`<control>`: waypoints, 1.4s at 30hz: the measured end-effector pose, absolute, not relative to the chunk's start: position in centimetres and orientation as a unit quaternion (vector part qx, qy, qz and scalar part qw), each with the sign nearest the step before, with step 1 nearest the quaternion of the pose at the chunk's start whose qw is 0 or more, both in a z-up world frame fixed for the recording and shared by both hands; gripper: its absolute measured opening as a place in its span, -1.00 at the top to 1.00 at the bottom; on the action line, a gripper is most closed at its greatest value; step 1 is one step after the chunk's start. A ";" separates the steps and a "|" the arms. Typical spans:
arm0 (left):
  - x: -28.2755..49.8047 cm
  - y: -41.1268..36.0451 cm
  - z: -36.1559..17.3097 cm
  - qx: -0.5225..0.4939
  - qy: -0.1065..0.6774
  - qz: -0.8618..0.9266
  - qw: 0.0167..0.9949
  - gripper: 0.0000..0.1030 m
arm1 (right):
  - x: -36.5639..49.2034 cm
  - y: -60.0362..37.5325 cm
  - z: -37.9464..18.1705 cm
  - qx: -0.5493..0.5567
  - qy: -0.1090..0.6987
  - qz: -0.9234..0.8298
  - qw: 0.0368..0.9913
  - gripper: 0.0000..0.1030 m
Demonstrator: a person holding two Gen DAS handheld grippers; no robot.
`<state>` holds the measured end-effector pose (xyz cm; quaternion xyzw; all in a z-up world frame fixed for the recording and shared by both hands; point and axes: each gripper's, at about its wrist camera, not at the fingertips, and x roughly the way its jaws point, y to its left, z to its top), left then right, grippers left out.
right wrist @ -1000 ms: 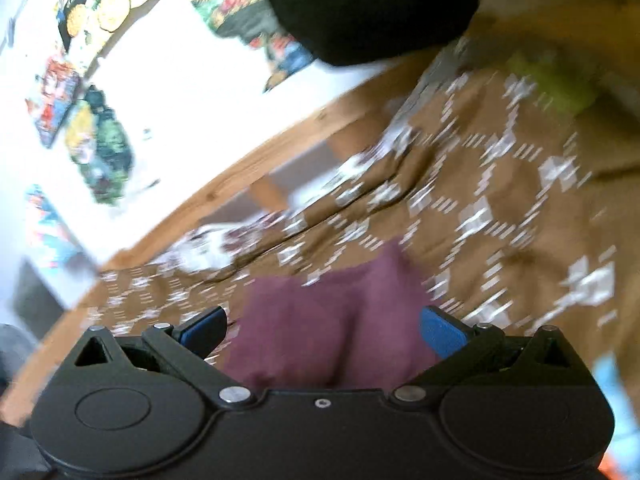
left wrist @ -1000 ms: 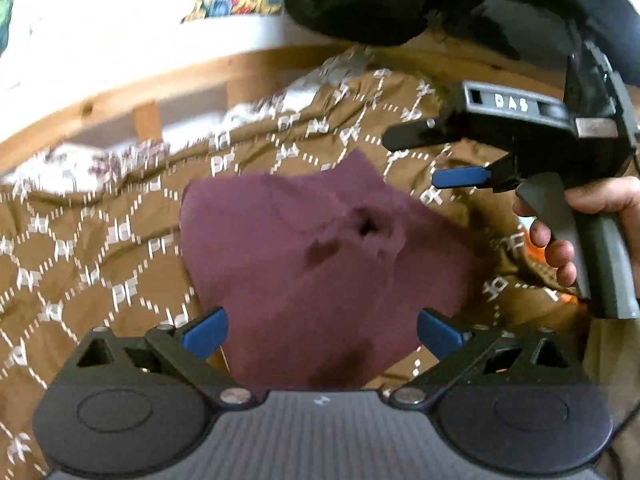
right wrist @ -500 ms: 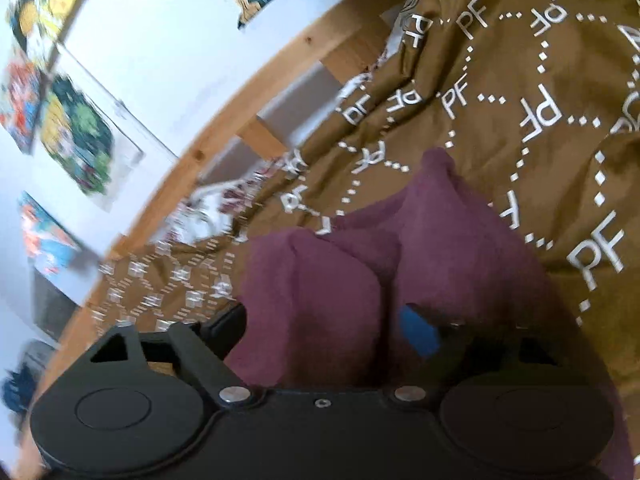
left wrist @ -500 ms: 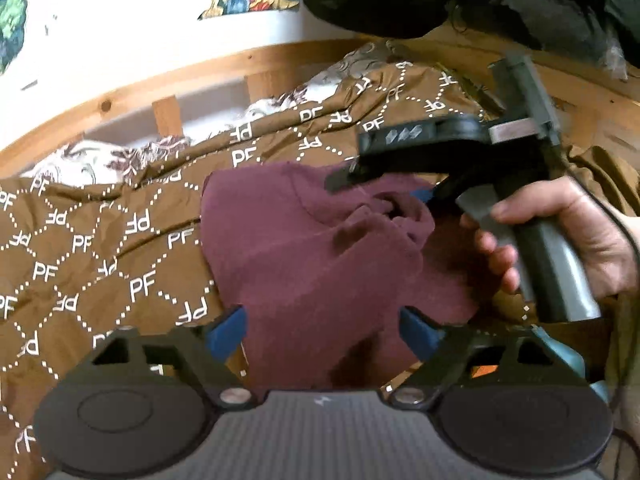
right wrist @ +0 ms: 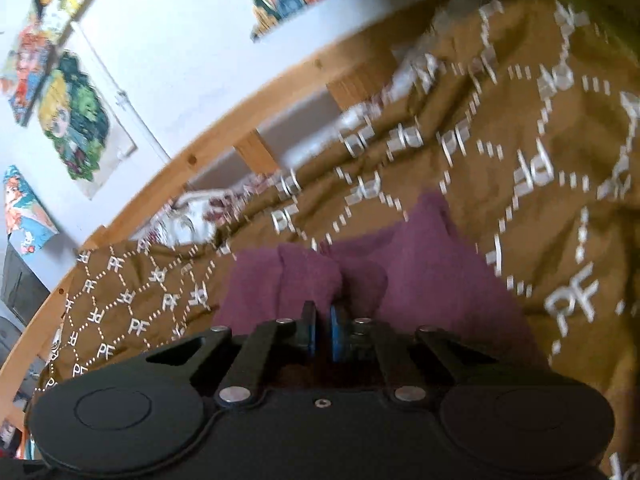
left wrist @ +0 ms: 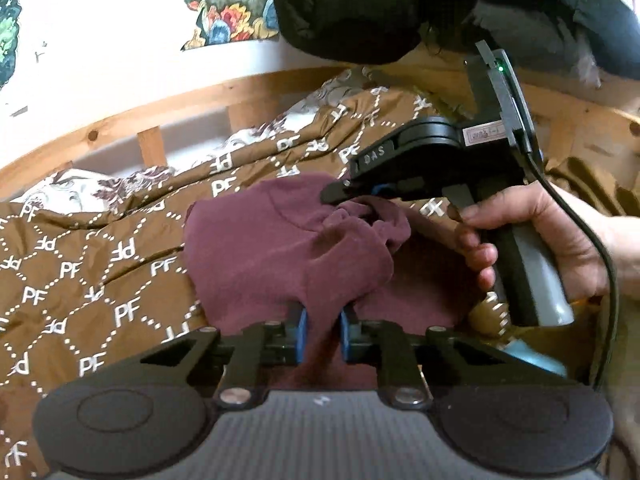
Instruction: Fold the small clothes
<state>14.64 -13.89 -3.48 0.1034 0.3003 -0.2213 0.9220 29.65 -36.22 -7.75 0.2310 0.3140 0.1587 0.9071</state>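
A small maroon garment point(left wrist: 280, 248) lies bunched on a brown bedspread printed with white PF letters point(left wrist: 80, 264). My left gripper point(left wrist: 322, 334) is shut on the garment's near edge, with cloth pinched between the blue pads. My right gripper point(left wrist: 352, 196), held by a hand, is shut on a raised fold at the garment's far right side. In the right wrist view the right gripper point(right wrist: 321, 334) is closed on the maroon garment point(right wrist: 420, 264), which bunches up just ahead of the pads.
A wooden bed rail point(left wrist: 152, 120) runs along the far side of the bed, with a white wall and colourful posters point(right wrist: 76, 120) behind it. A black padded mass point(left wrist: 360, 4) hangs at the top. A patterned white sheet point(left wrist: 80, 188) shows by the rail.
Both grippers have closed on the maroon garment; they were open one second ago. The right gripper came down onto the garment's far side and lifted a fold.
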 end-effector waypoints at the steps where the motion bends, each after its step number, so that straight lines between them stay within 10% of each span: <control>1: 14.6 -14.1 -3.4 0.100 0.297 -0.226 0.922 0.68 | 29.4 -36.2 -7.2 0.228 0.303 0.160 0.912 0.88; 22: 15.9 -17.7 -4.6 0.058 0.315 -0.312 0.894 0.47 | 27.9 -41.1 -5.9 0.184 0.310 0.039 0.932 0.89; 27: 15.4 -16.6 -3.8 0.022 0.310 -0.314 0.897 -0.48 | 27.9 -41.3 -6.1 0.183 0.312 0.037 0.932 0.89; 30: 15.3 -15.0 -3.1 -0.018 0.302 -0.300 0.905 -0.72 | 28.0 -41.4 -6.3 0.183 0.320 0.037 0.929 0.81; 34: 16.0 -12.7 -2.7 -0.062 0.304 -0.255 0.916 -0.94 | 27.7 -41.7 -6.2 0.182 0.322 0.021 0.929 0.53; 38: 17.4 -11.0 -3.1 -0.087 0.309 -0.175 0.931 -0.99 | 27.1 -42.1 -6.1 0.196 0.325 0.009 0.925 -0.42; 42: 18.9 -8.9 -3.8 -0.126 0.334 -0.122 0.926 -0.99 | 25.8 -41.5 -5.5 0.181 0.320 0.009 0.930 -0.80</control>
